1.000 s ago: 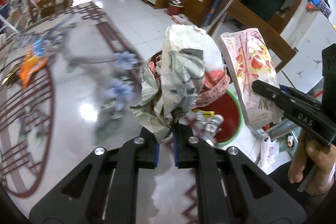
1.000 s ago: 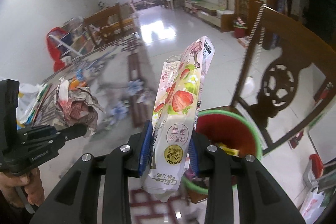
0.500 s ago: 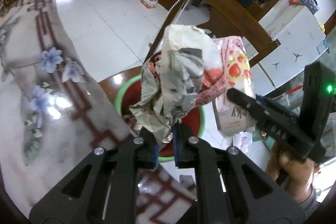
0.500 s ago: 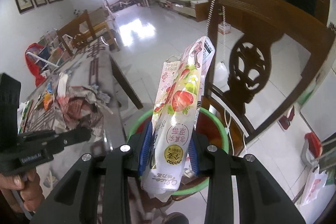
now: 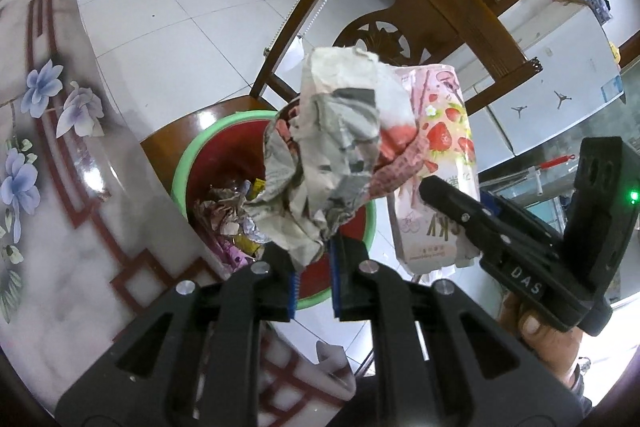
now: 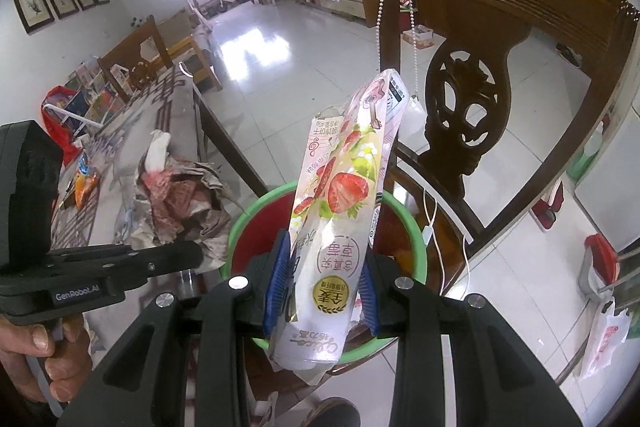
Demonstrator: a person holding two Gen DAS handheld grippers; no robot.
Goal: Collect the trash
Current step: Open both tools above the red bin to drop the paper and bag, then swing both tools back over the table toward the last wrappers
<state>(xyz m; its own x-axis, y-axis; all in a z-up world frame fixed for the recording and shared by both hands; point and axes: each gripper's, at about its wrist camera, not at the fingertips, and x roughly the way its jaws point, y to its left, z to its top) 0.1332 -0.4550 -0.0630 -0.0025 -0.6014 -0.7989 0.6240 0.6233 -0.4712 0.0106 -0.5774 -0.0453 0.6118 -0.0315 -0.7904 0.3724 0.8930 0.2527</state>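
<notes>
Both claws now tilted down over bin (image 5: 192, 163) | left claw (image 5: 313, 269) pinches newspaper wad (image 5: 332, 151) | right claw (image 6: 320, 287) clamps strawberry box (image 6: 340, 203)

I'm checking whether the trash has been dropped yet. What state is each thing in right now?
left gripper: shut on the crumpled newspaper, held over the bin.
right gripper: shut on the strawberry snack box, upright.
trash bin: on the chair seat, open, partly filled with wrappers.
</notes>
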